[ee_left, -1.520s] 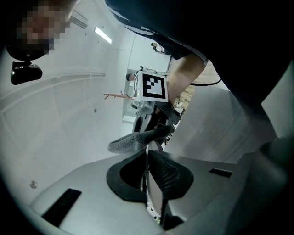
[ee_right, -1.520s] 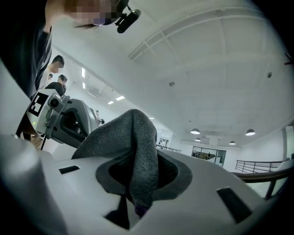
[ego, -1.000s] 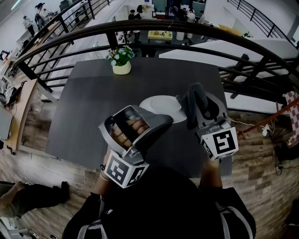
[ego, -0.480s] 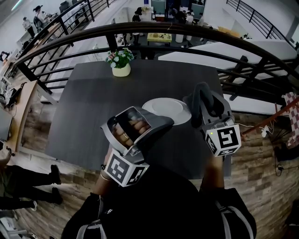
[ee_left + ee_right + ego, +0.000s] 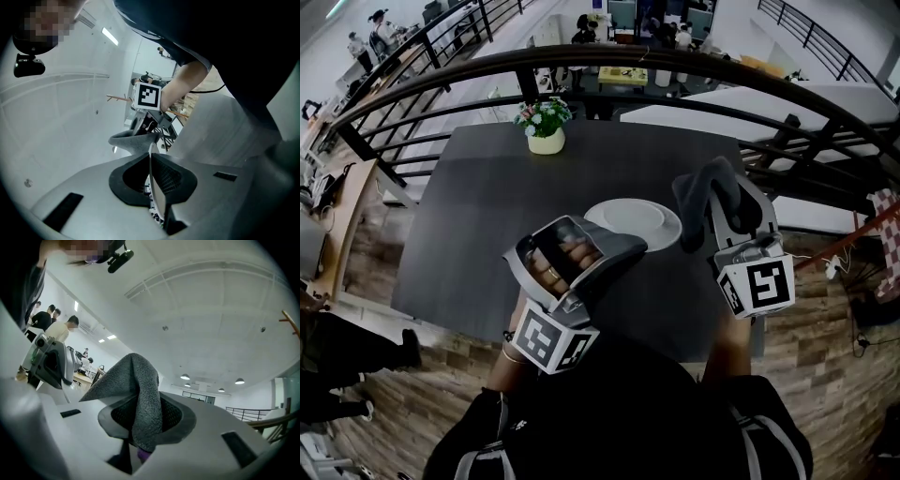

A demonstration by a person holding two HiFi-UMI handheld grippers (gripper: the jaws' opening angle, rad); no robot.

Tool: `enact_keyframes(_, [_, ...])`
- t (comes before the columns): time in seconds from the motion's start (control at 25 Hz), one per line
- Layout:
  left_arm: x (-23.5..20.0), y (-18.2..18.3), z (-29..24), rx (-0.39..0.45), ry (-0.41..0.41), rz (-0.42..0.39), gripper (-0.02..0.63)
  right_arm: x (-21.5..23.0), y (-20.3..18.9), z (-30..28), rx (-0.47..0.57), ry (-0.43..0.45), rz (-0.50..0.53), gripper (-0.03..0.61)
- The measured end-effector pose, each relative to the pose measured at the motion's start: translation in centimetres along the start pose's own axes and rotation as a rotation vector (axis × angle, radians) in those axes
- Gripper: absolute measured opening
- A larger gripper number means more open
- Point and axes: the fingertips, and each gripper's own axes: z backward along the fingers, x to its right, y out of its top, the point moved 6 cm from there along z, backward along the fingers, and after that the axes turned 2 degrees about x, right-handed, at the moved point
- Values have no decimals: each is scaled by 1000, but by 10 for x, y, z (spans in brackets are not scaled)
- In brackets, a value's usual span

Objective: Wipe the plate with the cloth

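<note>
Dark table (image 5: 487, 216) carries a small flower pot (image 5: 546, 141).

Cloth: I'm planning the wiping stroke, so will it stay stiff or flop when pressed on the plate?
Probably floppy: the cloth folds and droops over the right gripper. Its nubby weave likely grips rather than slides. It looks light, so it should bunch under pressure against the plate.

White plate (image 5: 635, 222) pinched at rim, grey cloth (image 5: 700, 192) bunched beside it
</note>
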Motion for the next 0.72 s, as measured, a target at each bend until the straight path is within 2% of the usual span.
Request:
enact_keyframes(0.24, [4,-1,-3,-2,-5,-6,20,-25,33,-4,107,93,32,80])
enact_keyframes(0.4, [3,1,-4,0,1,-26,20,-41,41,-6,137,170,23,80])
enact_keyframes(0.52, [2,4,-5,1,3,-41,20,-53,39,-10,129,253,9,80])
enact_keyframes(0.72, [5,4,-5,-1,-8,-49,20,-76,27,-16,58,380,13,80])
